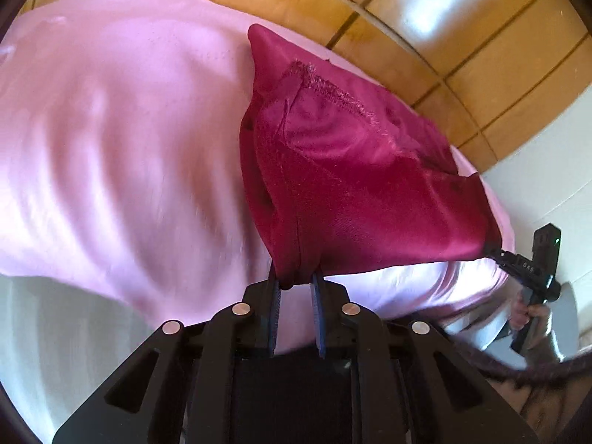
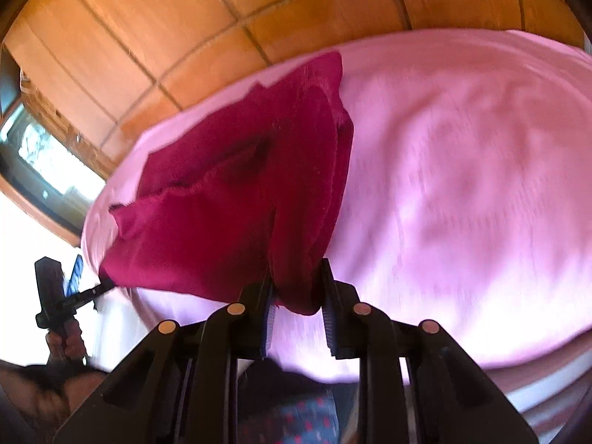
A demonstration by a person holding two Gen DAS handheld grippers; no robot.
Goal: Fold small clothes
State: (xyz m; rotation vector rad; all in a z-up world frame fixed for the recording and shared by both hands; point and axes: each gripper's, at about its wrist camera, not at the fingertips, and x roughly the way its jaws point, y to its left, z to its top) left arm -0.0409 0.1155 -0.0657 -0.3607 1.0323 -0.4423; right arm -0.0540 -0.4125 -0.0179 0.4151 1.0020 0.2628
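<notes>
Cloth is pinched in both claws at once. My left gripper (image 1: 296,283) has its jaws drawn narrow on a bunched corner of the garment (image 1: 344,170), and my right gripper (image 2: 296,292) is closed the same way on the opposite corner, with a fat wad of fabric squeezed between its pads. The garment, dark red and small, hangs stretched between the two over the sheet (image 1: 122,140), near the bed's edge on one side; its far end seems to droop toward the sheet, though I cannot tell if it touches.

I judge the step to be carrying the held edge over to make a fold. To do it well I would keep both hands level and equally far apart, so the top edge stays taut without pulling out of either grip. I would lay the free end down first, then bring the held corners forward over it and let go only when the edges line up. The right claw holds more bulk than the left, so I would watch for uneven slack there.

A hem with loose stitching (image 1: 333,88) faces the left camera, and several layers already overlap on the right side, so the fold may be partly made.

Beyond lies the pink sheet, blurred and wrinkled, which could drag the fabric. Past the bed is tiled floor (image 2: 185,37), and a window (image 2: 40,155) at far left. Nothing else blocks the way.
</notes>
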